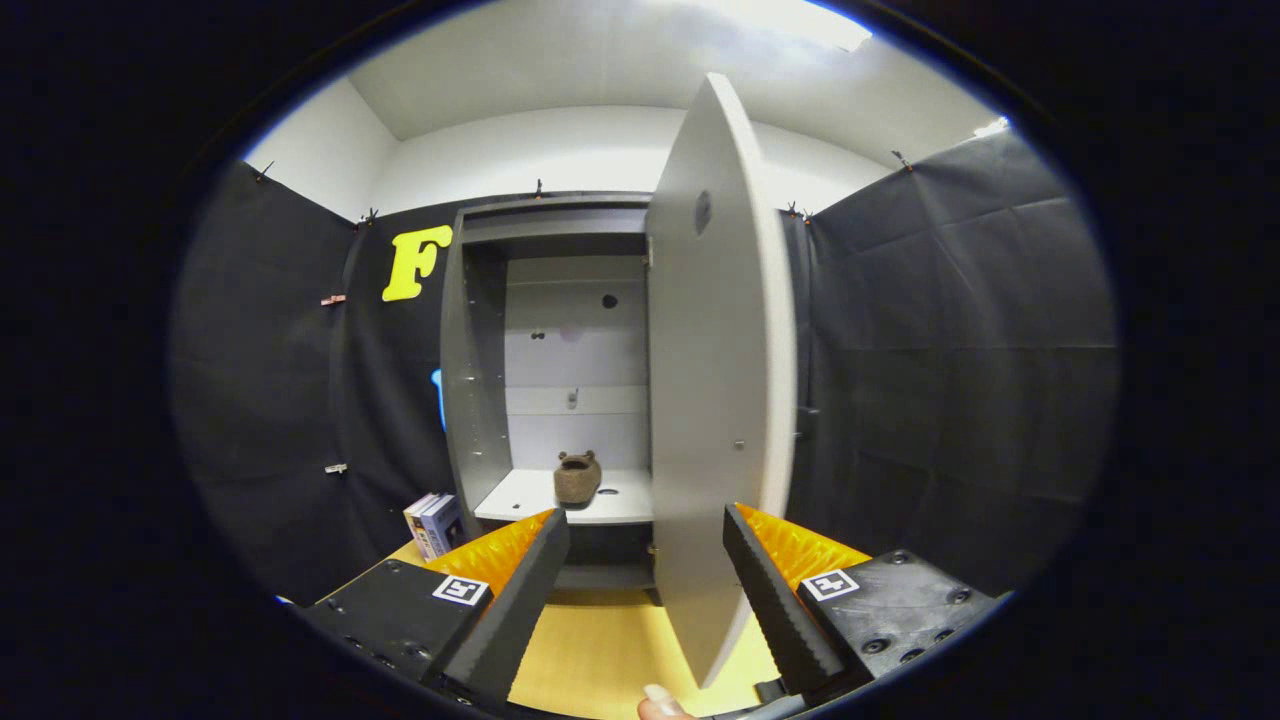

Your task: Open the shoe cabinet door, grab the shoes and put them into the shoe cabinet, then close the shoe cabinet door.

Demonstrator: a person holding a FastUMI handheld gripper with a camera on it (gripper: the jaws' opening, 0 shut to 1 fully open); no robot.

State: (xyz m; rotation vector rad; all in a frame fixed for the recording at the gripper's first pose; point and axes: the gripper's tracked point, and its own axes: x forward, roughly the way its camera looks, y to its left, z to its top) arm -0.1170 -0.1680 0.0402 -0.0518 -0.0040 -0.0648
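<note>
Closest to me, a fingertip [662, 706] of the person's hand peeks up just behind the base of the tongs, so I can say little about the hand's pose beyond its sitting under the tool. The gripper [648, 528] points level and straight toward the shoe cabinet [470, 400], its two fingers spread wide apart and clamping nothing. The lower edge of the open cabinet door [715, 400] hangs in the gap between the fingers, nearer the right one; I cannot tell whether that finger touches the door.

Under the fingers lies a yellow floor [600, 650]. Just past the left finger, a small stack of books [435, 524] stands at the foot of the cabinet's left side, against the black cloth wall [290, 400].

The door stands swung out toward me, edge-on, hinged on the cabinet's right side, with a small knob [738, 444] on its face. Beyond it the cabinet is open. One brown shoe [577, 477] sits upright on the pale lower shelf [520, 497], near that shelf's front edge and toward its middle, beyond the fingertips. Higher shelves behind it look bare, and the back panel is grey.
</note>
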